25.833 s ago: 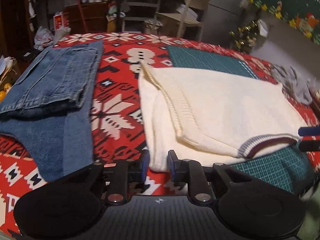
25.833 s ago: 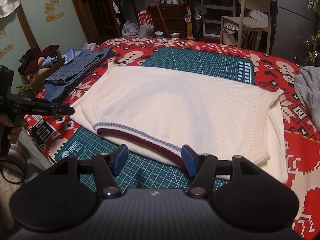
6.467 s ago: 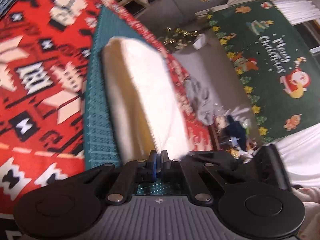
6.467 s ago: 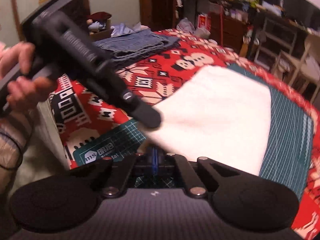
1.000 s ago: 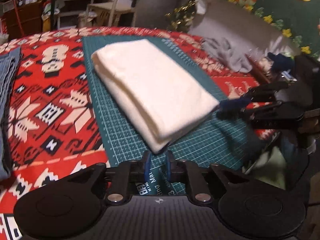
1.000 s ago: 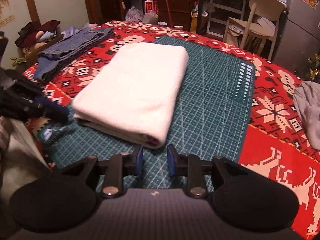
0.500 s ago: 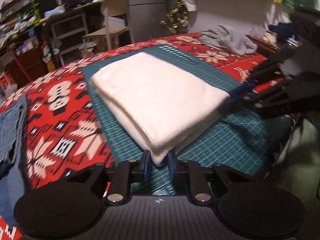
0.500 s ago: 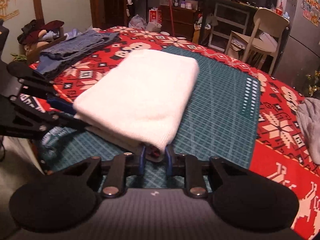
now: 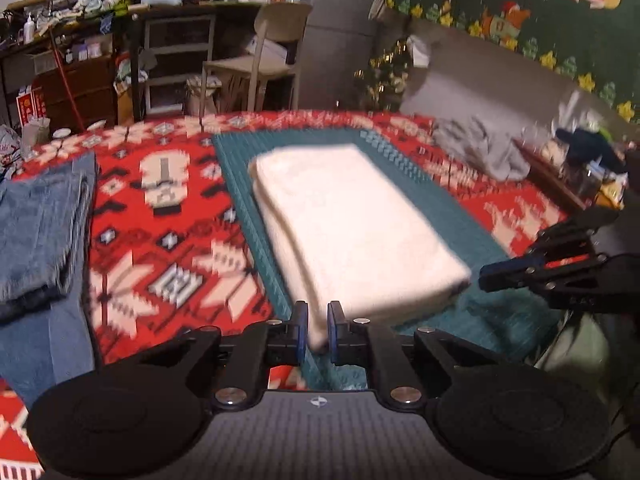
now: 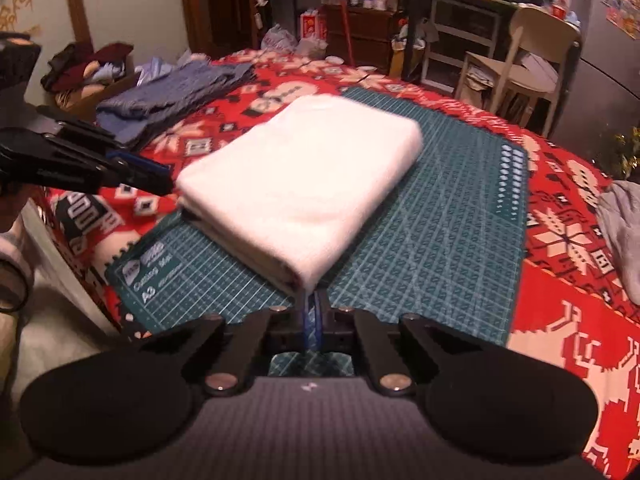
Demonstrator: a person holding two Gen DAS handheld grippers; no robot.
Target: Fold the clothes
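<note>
Left view: the left gripper (image 9: pixel 317 332) had just been closing, pinching the sweater (image 9: pixel 352 232) corner on the mat (image 9: pixel 240 184). Right view: the right gripper (image 10: pixel 310 312) nipped the other near corner; uneven lifting could spill the folds.

Left gripper (image 9: pixel 317 334): black linkage arms, blue pads, silver screws, ribbed grey housing, round black discs. Right gripper (image 10: pixel 310 314): built alike.

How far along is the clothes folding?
The white sweater already lies folded into a compact rectangle on the green mat; jeans sit folded aside. Both grippers, left and right, pinch its near corners. A grey garment lies crumpled, unfolded.
</note>
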